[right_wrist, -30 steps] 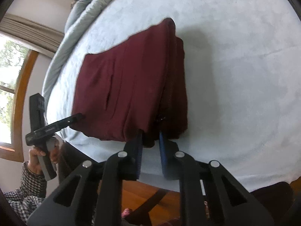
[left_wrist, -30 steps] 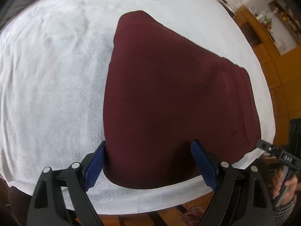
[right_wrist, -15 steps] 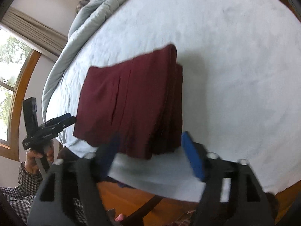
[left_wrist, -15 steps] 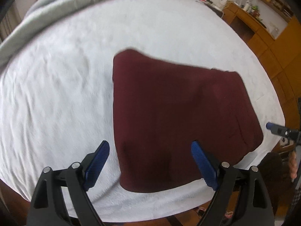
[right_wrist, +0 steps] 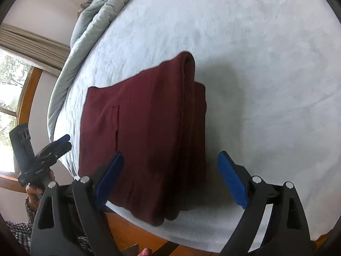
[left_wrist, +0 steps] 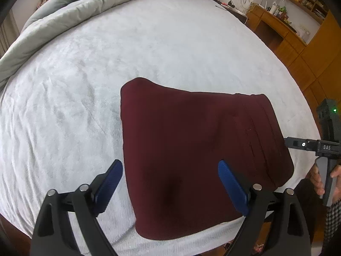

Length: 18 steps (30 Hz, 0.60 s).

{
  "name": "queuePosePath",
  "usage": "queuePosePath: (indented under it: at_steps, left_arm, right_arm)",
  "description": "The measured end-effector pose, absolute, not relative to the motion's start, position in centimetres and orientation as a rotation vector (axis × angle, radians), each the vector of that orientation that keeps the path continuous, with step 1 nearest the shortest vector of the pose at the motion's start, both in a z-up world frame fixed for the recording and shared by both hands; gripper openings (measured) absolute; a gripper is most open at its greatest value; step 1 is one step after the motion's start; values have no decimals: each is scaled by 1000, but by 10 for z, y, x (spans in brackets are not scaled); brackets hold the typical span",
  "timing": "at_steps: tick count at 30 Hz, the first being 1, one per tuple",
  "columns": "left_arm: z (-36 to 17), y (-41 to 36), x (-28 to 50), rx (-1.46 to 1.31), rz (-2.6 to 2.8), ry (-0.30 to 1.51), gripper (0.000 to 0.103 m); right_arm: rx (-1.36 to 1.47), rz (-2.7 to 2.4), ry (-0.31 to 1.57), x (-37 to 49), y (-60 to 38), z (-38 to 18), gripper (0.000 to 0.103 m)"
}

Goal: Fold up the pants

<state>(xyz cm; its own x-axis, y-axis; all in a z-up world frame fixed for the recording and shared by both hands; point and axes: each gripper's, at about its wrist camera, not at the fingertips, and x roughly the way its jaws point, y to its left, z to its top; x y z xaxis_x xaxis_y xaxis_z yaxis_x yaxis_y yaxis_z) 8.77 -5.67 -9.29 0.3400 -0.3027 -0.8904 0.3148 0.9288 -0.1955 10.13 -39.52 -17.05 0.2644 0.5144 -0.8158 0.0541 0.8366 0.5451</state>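
Note:
The dark maroon pants (left_wrist: 191, 153) lie folded into a compact stack near the front edge of the white bed; they also show in the right wrist view (right_wrist: 145, 132), with the layered fold edges on the right side. My left gripper (left_wrist: 170, 183) is open and empty, raised above the near end of the stack. My right gripper (right_wrist: 170, 177) is open and empty, above the stack's near edge. The right gripper also shows in the left wrist view (left_wrist: 307, 145) at the stack's right side. The left gripper shows in the right wrist view (right_wrist: 59, 145), left of the stack.
The white fleece bed cover (left_wrist: 106, 85) spreads wide around the stack. A grey-green duvet (left_wrist: 85, 4) is bunched at the far side. Wooden cabinets (left_wrist: 298, 42) stand at the right. A window (right_wrist: 10, 106) is at the left. The bed edge (right_wrist: 191, 234) lies just below the stack.
My right gripper was shut on the stack's near edge, then opened and let go. Both grippers have pulled back and up from the pants, which now lie flat.

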Motion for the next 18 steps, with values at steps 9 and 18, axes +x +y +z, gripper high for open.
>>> queuePosePath:
  at_steps: [9,18]
  left_arm:
    - [-123,-58,103,1,-421,1217,92]
    - [-162,-35,130,-201,-549,1361,96]
  right_arm:
    - [564,361,1330,108,-387,-201,94]
    - [619,484,1307,120,-387,-210,95]
